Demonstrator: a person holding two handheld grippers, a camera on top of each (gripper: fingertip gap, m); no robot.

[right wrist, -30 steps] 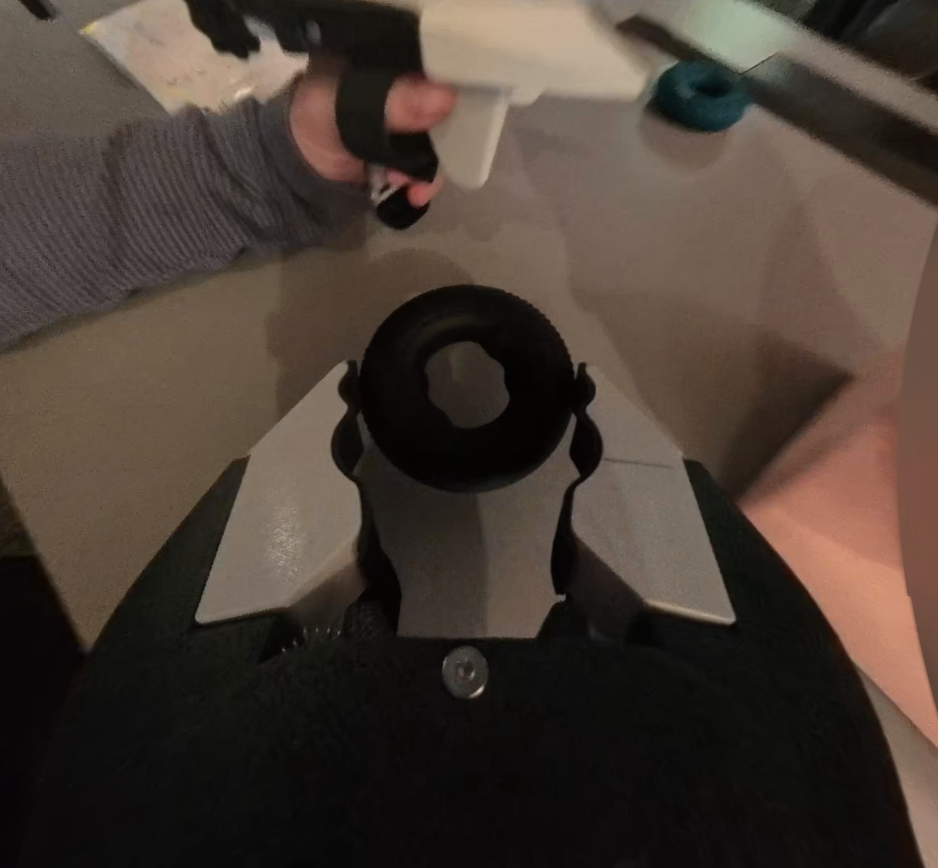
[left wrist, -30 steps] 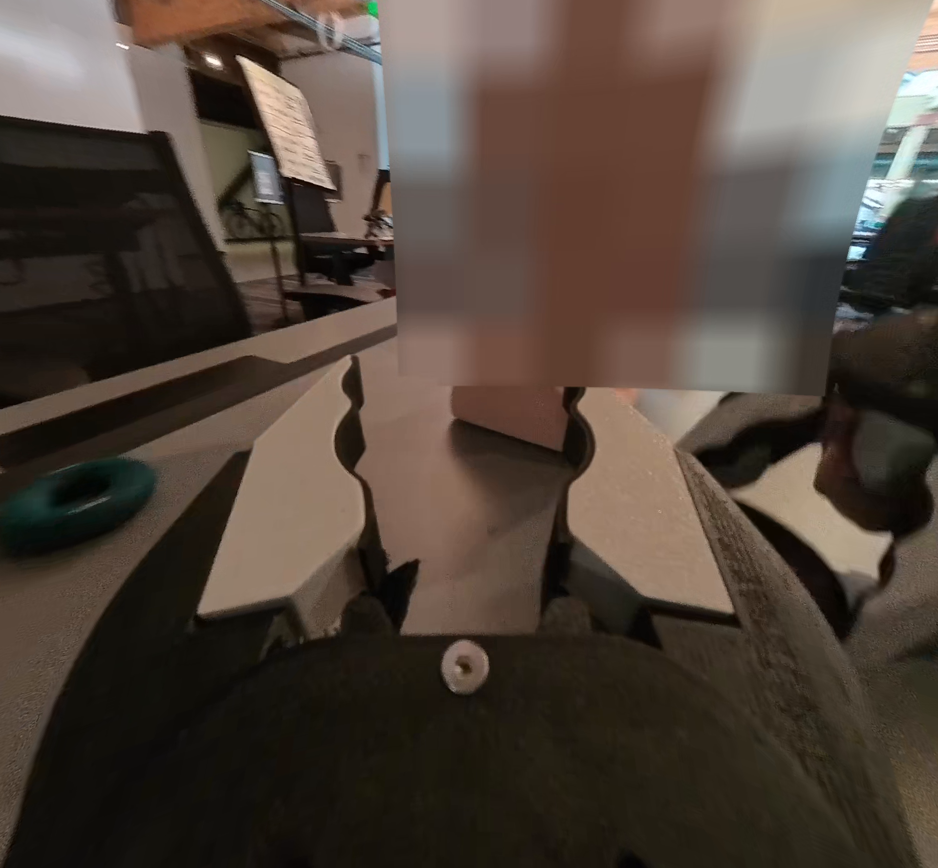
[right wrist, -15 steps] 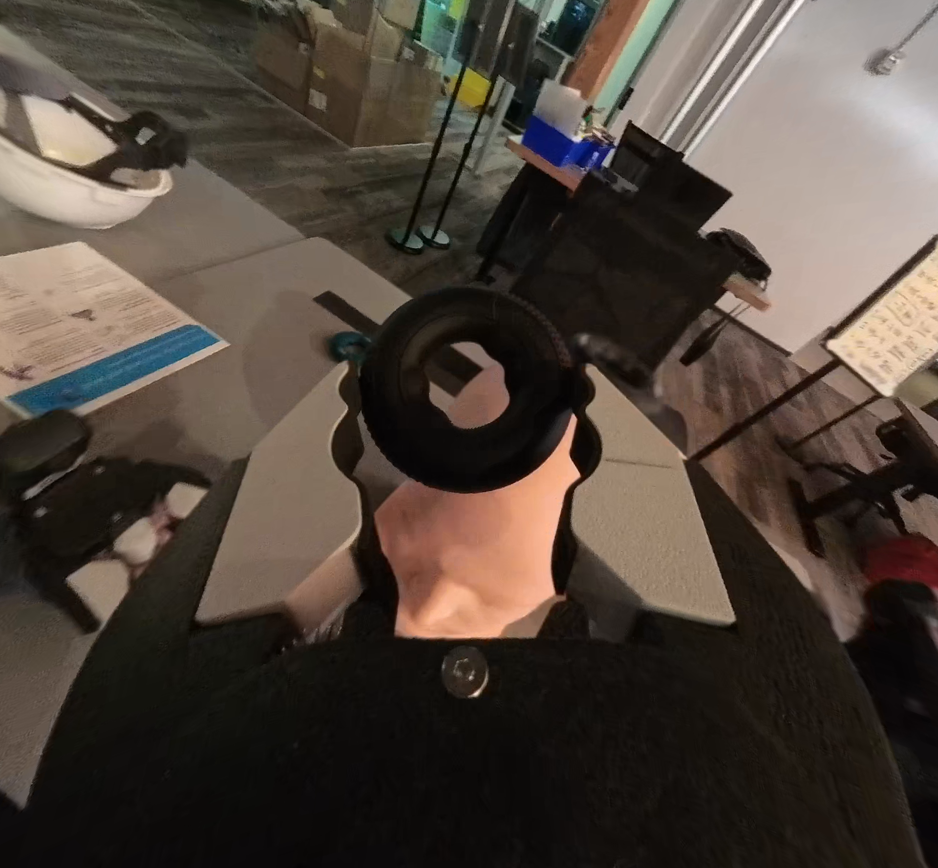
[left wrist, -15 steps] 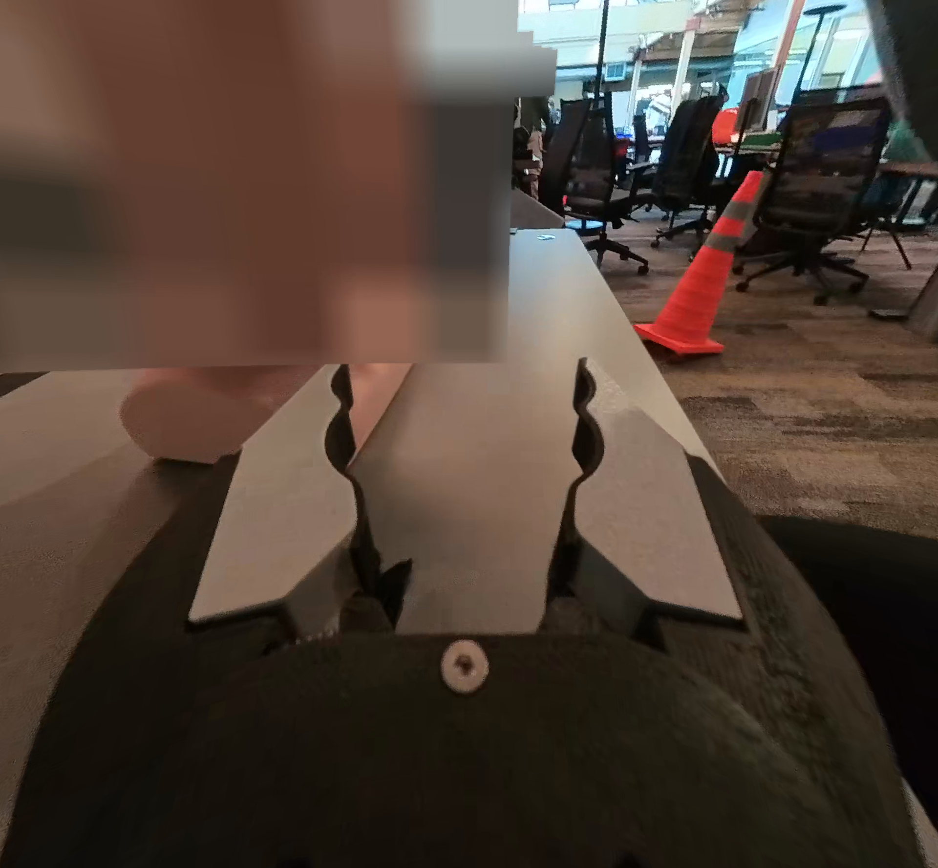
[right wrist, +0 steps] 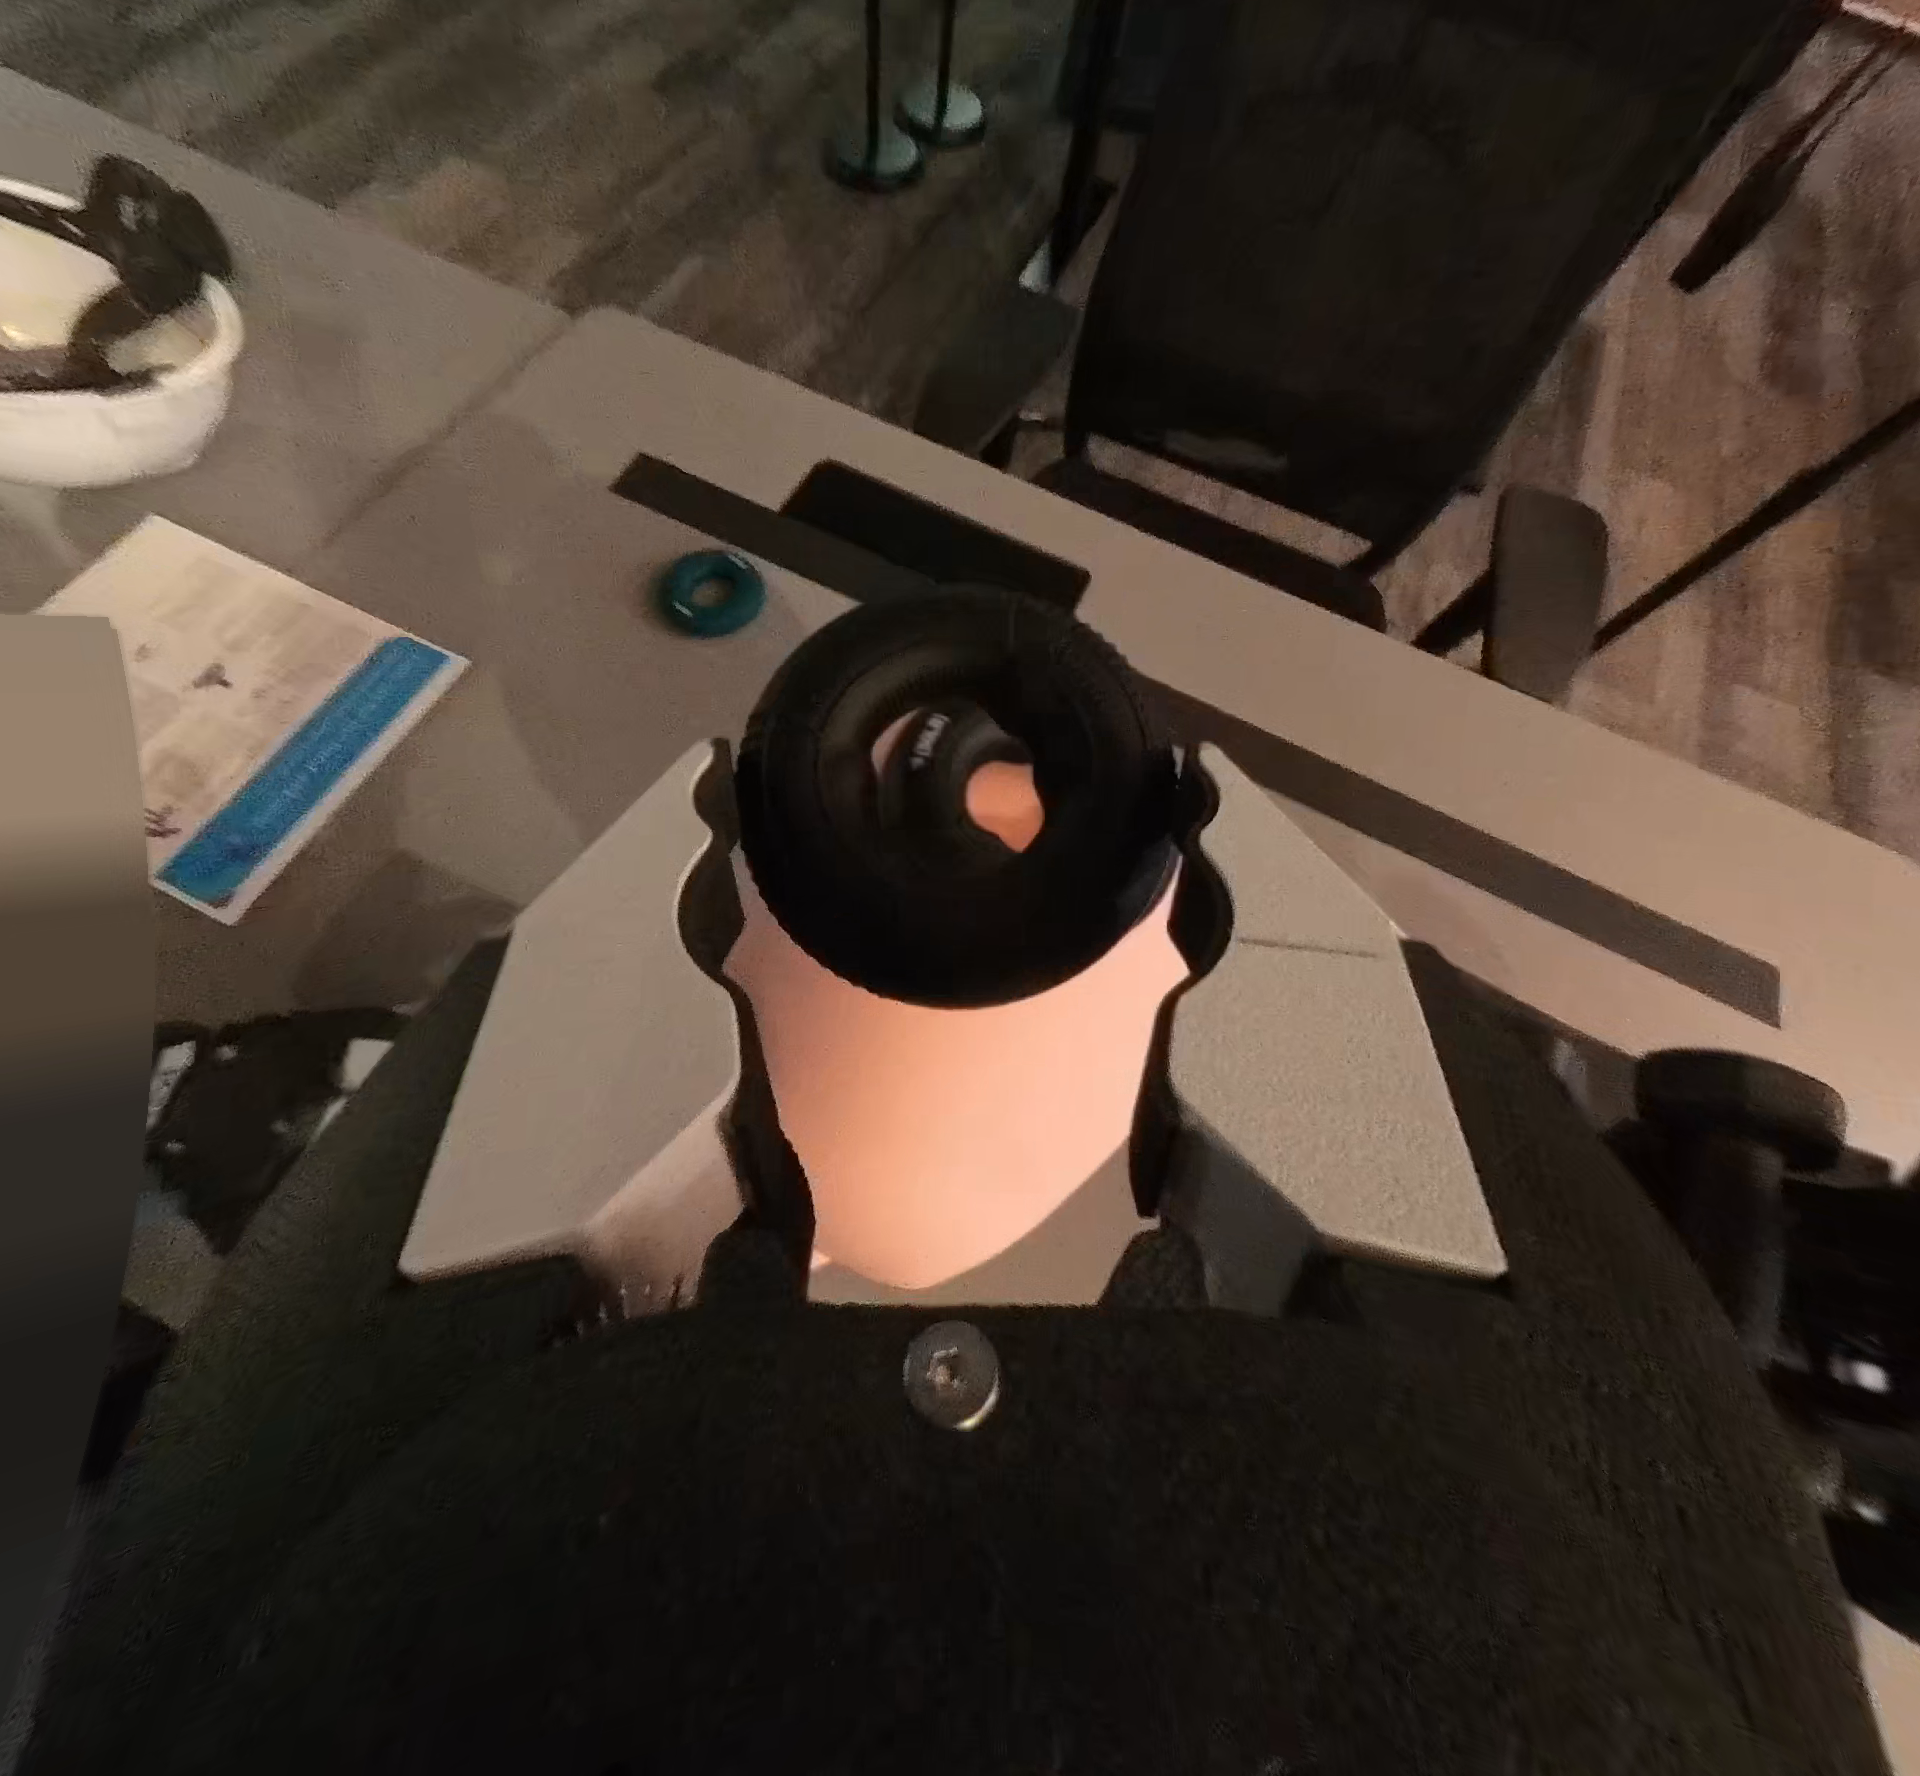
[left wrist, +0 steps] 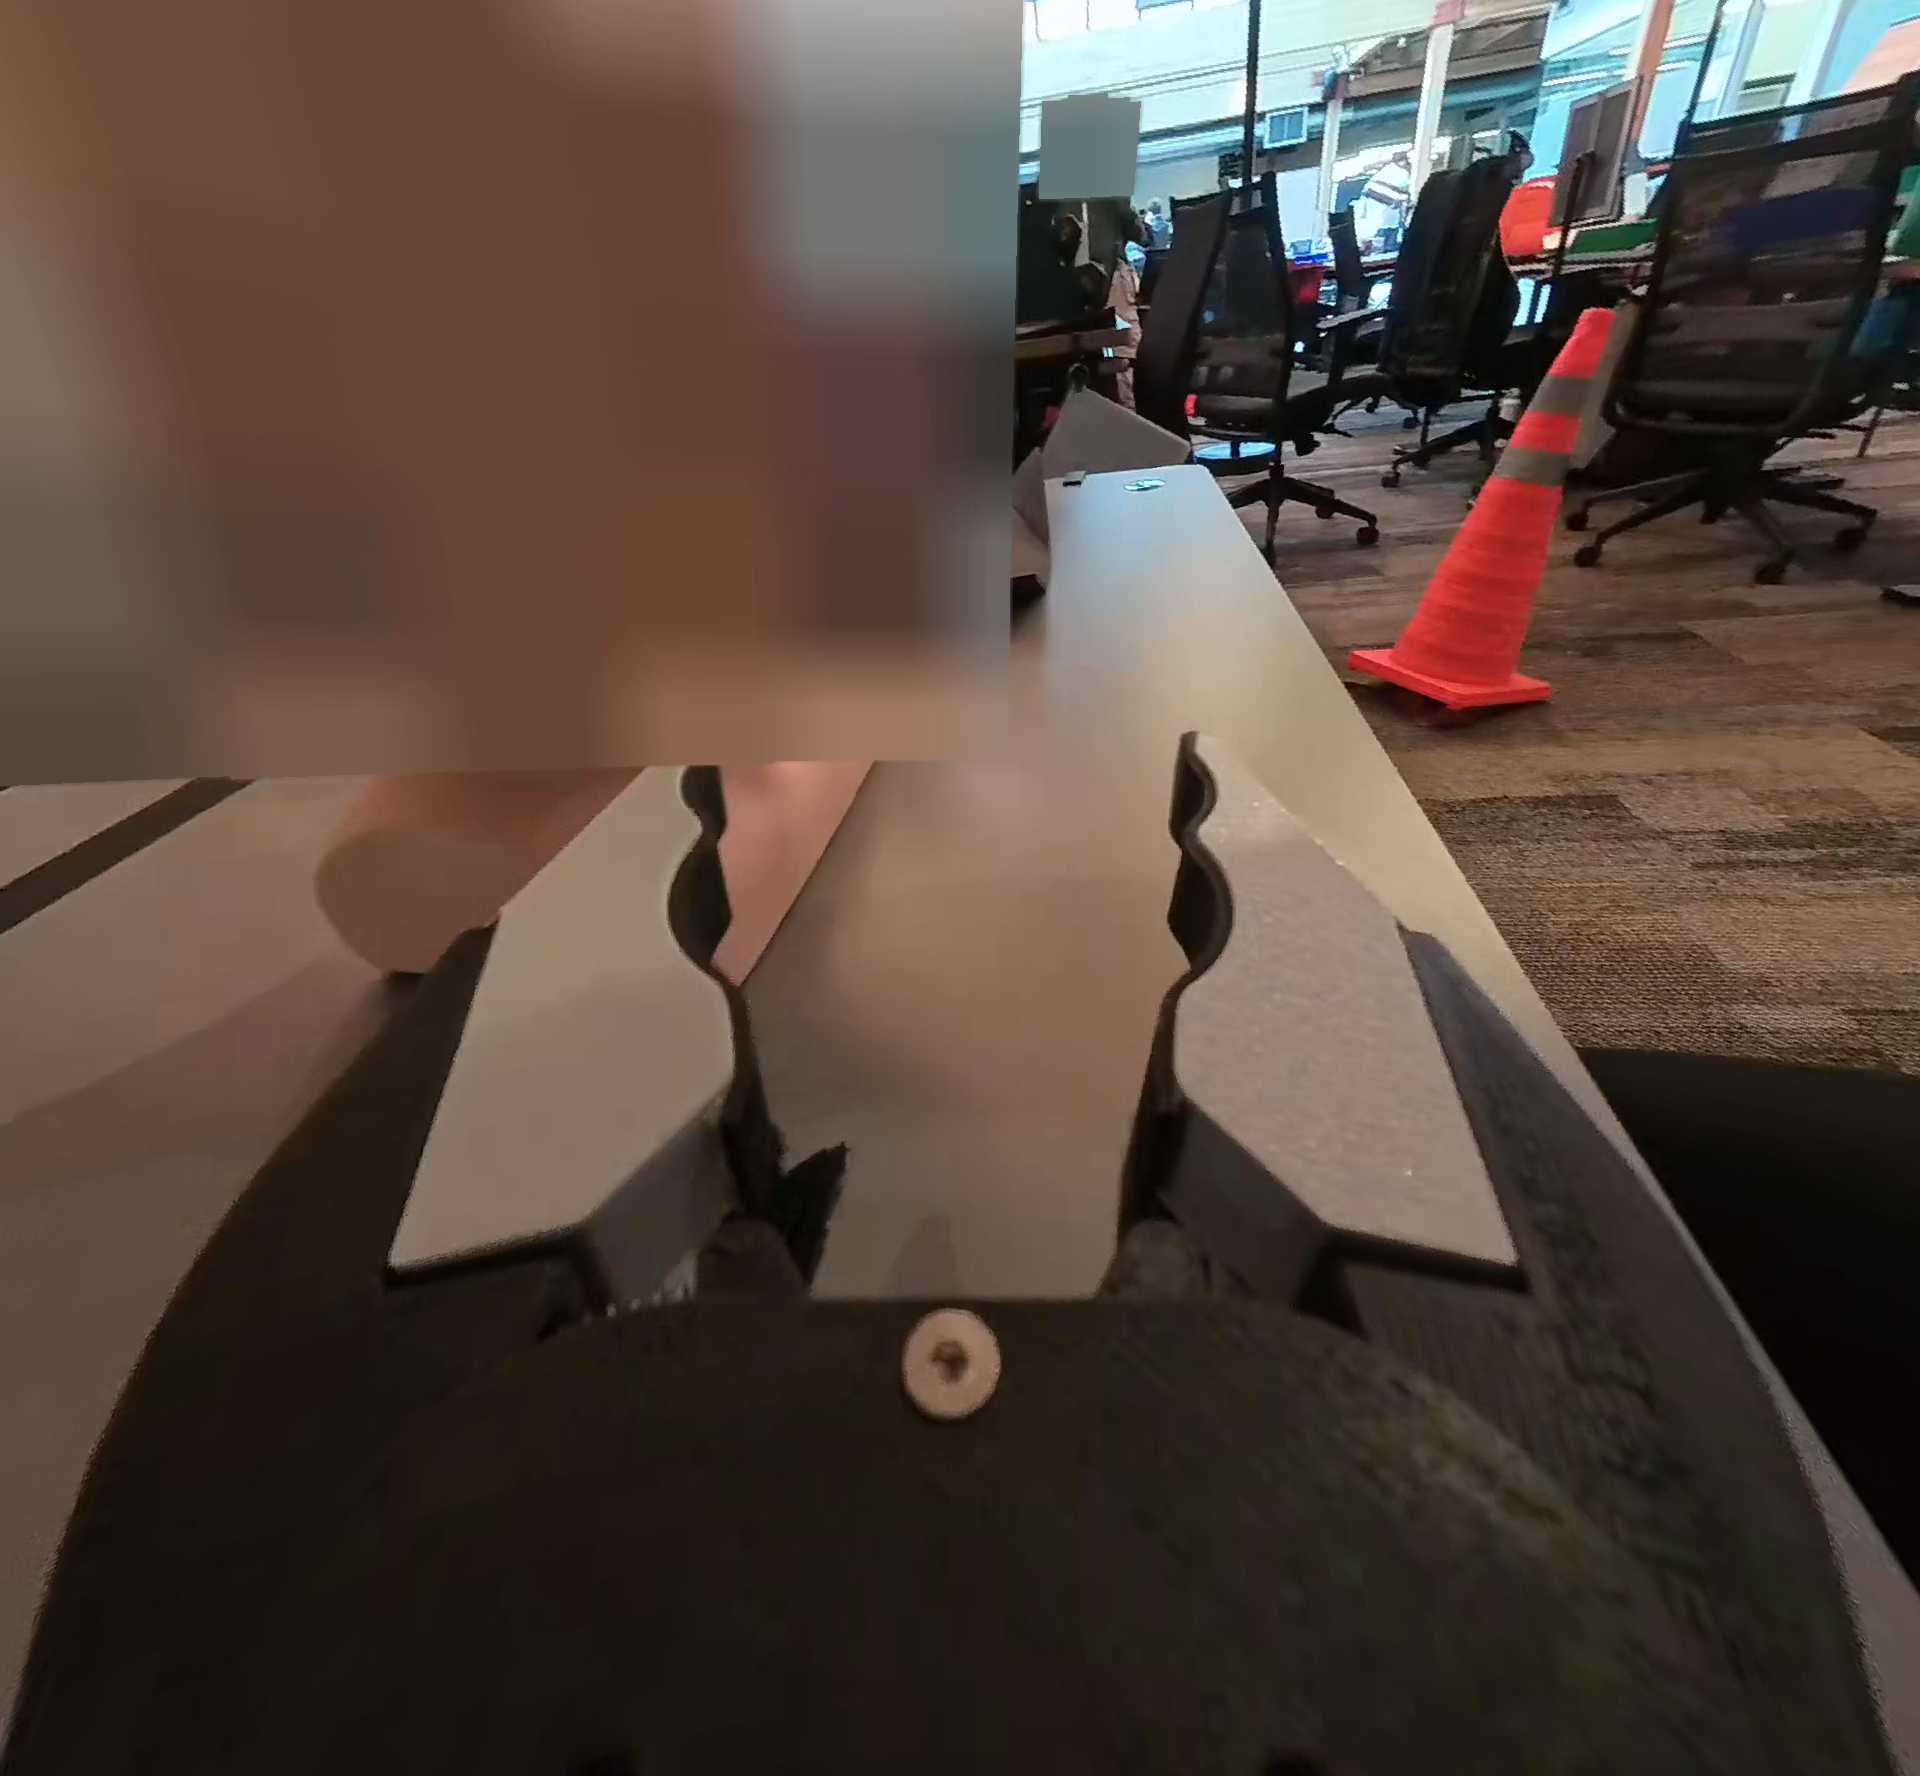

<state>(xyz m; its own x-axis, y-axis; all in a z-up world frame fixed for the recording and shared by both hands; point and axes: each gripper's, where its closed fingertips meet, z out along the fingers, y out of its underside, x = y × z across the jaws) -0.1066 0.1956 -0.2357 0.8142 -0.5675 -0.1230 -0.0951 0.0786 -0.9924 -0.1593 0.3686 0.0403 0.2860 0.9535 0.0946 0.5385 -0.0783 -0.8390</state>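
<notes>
My right gripper (right wrist: 956,791) is shut on a black rubber ring (right wrist: 831,905) and holds it flat, tipped a little. A pink rounded post (right wrist: 956,1103) stands right under the ring, and its top shows through the ring's hole. My left gripper (left wrist: 945,791) is open and empty, low over the grey table (left wrist: 1174,646). The pink post's foot (left wrist: 395,895) lies just left of its left finger; a blurred patch hides the rest. A teal ring (right wrist: 712,588) lies on the table beyond the black ring.
A printed sheet (right wrist: 281,687) and a white helmet (right wrist: 104,376) sit at the left, with a black device (right wrist: 239,1082) nearer. A dark strip (right wrist: 1455,853) crosses the table. Black chairs (right wrist: 1351,168) stand beyond. An orange cone (left wrist: 1486,563) stands on the carpet right of the table edge. One gripper's finger ends stand about 35 cm off the other's.
The right gripper has tilted down with the black ring, which now sits over the pink post. The left gripper swung right a second ago and has barely moved since.
</notes>
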